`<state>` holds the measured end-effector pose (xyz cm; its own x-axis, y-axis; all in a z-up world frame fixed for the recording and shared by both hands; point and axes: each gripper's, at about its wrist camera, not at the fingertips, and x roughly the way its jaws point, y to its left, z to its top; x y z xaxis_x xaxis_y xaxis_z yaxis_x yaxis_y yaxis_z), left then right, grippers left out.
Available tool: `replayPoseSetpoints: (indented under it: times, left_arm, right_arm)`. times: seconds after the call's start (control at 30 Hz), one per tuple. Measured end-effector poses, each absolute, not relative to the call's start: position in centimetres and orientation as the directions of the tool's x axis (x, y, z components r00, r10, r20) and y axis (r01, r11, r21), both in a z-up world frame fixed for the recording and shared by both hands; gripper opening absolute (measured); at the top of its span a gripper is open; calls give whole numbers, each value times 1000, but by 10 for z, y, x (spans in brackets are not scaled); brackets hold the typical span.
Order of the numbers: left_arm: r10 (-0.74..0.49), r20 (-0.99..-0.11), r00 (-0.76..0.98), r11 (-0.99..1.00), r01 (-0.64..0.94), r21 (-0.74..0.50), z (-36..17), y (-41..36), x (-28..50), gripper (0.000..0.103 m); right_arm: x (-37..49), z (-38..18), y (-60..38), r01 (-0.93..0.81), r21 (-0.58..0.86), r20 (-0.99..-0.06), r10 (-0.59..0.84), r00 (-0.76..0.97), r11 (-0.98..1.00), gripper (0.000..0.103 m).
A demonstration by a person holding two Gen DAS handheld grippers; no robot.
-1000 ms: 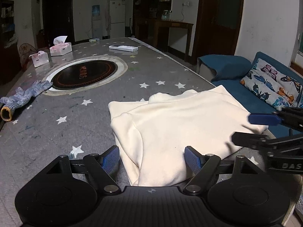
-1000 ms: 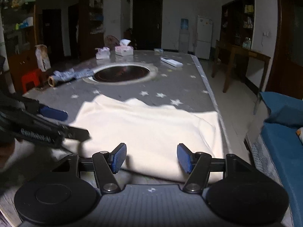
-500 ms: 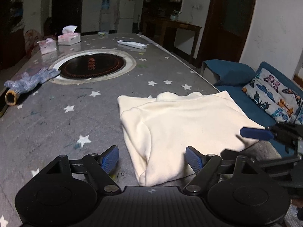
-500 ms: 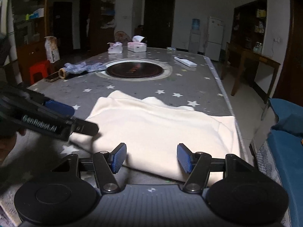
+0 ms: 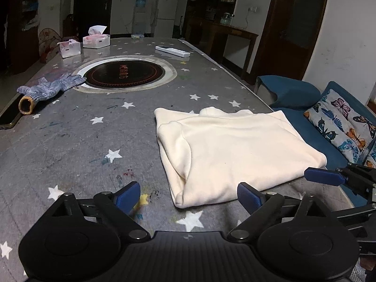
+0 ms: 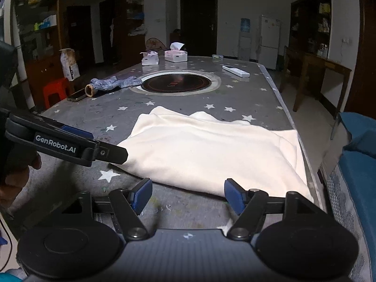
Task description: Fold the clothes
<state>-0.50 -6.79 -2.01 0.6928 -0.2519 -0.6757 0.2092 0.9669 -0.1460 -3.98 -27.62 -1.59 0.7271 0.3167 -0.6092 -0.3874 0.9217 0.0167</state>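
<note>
A cream garment (image 5: pixel 235 150) lies folded flat on the grey star-patterned table (image 5: pixel 70 145), close to its right edge. My left gripper (image 5: pixel 188 193) hovers just short of the garment's near left corner. Its jaws are opening, and the blue pads touch nothing. In the right wrist view the same garment (image 6: pixel 211 150) spreads ahead of my right gripper (image 6: pixel 188 193). That gripper's jaws are also opening, with bare table between the pads and the fold edge just beyond. The left gripper (image 6: pixel 94 141) reaches in from the left, held by a hand (image 6: pixel 16 178). The right gripper (image 5: pixel 329 188) shows at the right.
A round black hotplate (image 5: pixel 124 72) is set into the table's middle. A blue knit glove (image 5: pixel 49 88) and a phone (image 5: pixel 9 118) lie at the left edge; two tissue boxes (image 5: pixel 96 40) and a remote (image 5: pixel 172 51) lie far back. A blue sofa with a butterfly cushion (image 5: pixel 340 122) runs along the table's right edge.
Both grippers have drawn back from the garment, so more bare table shows before its near edge. Both pairs of pads stand wider apart. The garment has not moved.
</note>
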Motion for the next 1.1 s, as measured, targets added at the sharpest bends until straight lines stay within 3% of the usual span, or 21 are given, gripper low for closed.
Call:
replayPoseSetpoints:
  times: [0.37, 0.7, 1.1]
  left_arm:
    - [-218, -675, 705, 973, 210, -94, -16, -77, -22, 102]
    - [-197, -689, 698, 974, 220, -56, -18, -87, -34, 103]
    - [-166, -691, 704, 977, 211, -20, -18, -94, -45, 103]
  right_arm:
    - [-54, -15, -284, -320, 48, -605, 282, 744, 946, 86]
    - [-64, -12, -291, -273, 69, -589, 260, 765, 959, 102]
    - [-70, -13, -290, -253, 63, -591, 240, 770, 965, 103]
